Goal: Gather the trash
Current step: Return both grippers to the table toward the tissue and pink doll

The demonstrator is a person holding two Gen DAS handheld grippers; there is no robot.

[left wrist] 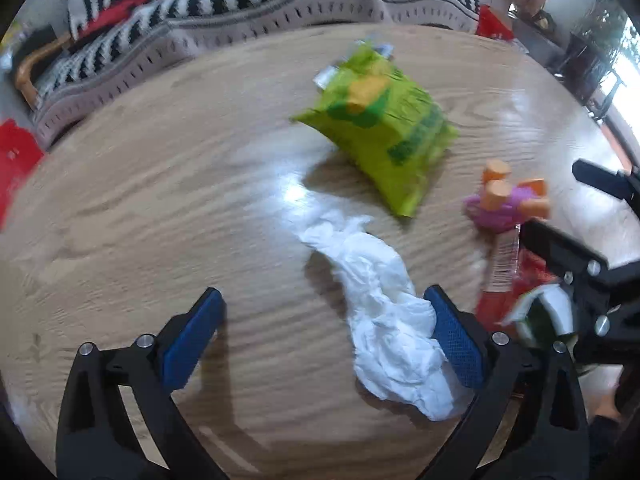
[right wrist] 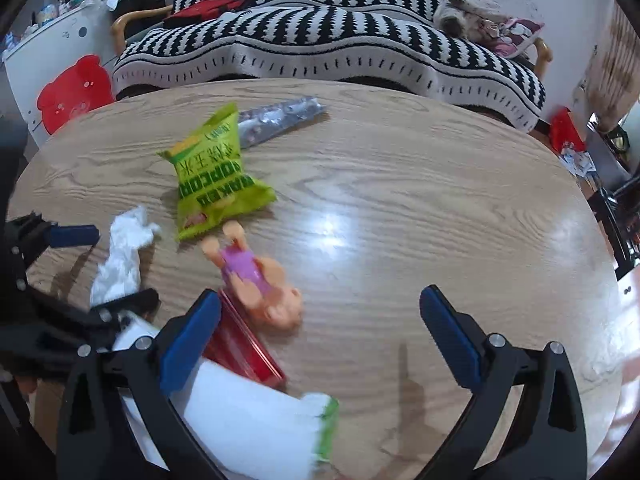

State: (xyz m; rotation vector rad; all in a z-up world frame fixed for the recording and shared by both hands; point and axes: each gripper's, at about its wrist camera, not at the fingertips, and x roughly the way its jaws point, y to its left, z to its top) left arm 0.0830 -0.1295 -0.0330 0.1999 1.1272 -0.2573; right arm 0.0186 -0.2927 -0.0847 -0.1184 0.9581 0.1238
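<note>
Counting the wooden table (right wrist: 400, 184): one green popcorn bag (right wrist: 216, 184), one crumpled white tissue (left wrist: 384, 320), one silver foil wrapper (right wrist: 280, 118), one red packet (right wrist: 244, 352), one white pouch with a green edge (right wrist: 256, 424), and one pink-and-orange toy figure (right wrist: 256, 276).

Left gripper (left wrist: 324, 332): fingers spread wide, holding nothing. The tissue lies between them, its near end touching the inside of the right-hand blue pad (left wrist: 452, 336); the left-hand pad is well apart from it.

Right gripper (right wrist: 320, 336): fingers spread wide, holding nothing. The left-hand blue pad (right wrist: 188, 344) sits over the red packet and the white pouch; contact not resolvable. Bare table between the fingers, apart from the toy's head near the left pad.

Popcorn bag sits mid-table, the foil wrapper just behind it and partly hidden by its top edge. The toy lies just in front of the bag, on its back, legs toward the bag. The red packet runs out from under the toy toward the right gripper.

One black-and-white striped sofa (right wrist: 328, 40) stands behind the table. Left view is motion-blurred.
</note>
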